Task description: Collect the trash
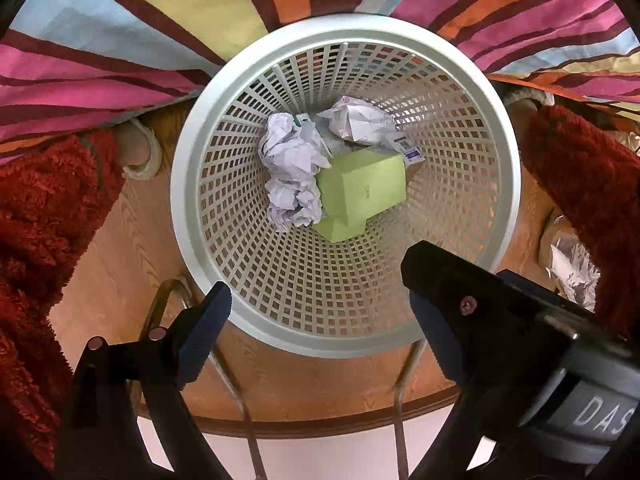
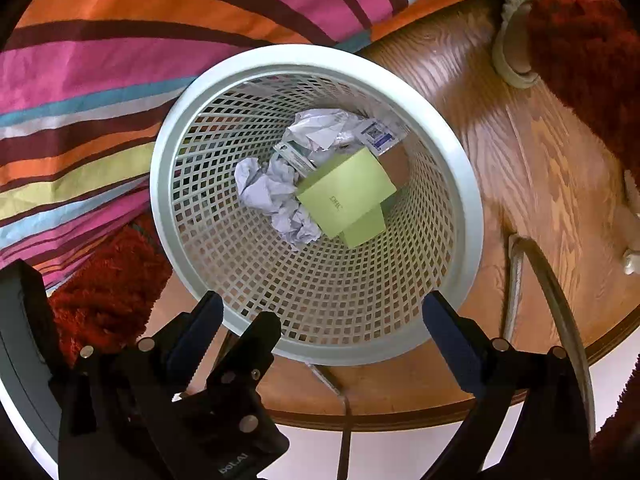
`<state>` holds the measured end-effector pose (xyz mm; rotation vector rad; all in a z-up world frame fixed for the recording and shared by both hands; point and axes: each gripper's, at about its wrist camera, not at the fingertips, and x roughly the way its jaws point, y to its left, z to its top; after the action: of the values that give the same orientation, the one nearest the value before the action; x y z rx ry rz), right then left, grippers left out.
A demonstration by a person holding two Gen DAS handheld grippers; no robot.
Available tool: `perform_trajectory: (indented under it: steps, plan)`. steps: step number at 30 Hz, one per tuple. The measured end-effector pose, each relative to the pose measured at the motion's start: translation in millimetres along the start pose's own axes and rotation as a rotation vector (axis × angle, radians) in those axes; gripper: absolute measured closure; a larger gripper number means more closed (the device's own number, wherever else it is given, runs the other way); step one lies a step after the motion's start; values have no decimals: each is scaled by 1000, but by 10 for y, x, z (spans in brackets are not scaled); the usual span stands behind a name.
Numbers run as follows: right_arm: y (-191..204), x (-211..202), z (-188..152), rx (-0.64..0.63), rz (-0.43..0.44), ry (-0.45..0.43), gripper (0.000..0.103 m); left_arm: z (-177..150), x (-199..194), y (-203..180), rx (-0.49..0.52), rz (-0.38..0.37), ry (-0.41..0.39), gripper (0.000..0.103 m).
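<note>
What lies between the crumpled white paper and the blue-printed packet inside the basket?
The green box lies between the crumpled white paper and the blue-printed packet, at the bottom of the white basket. Both wrist views show it.

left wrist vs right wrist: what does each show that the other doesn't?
Left wrist only: crumpled foil-like wrapper on the floor at the right edge.

Right wrist only: the printed letters on the green box read clearly, and a small white object lies on the wood floor.

Both: white mesh bin holding crumpled paper, striped fabric, both sets of jaws open and empty.
</note>
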<state>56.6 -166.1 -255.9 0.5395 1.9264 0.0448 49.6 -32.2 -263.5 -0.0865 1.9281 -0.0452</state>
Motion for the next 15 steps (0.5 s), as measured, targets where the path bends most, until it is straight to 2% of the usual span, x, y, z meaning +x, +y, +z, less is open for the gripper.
perform_trajectory:
  steps: [8,15]
  plan:
    - [32,-114,-20,-32,-13,-44,7,-27,-106,30,-5,7,-40,15]
    - [112,-393,-101,-97,-40,-176,7,-85,-308,86,-16,11,-122,15]
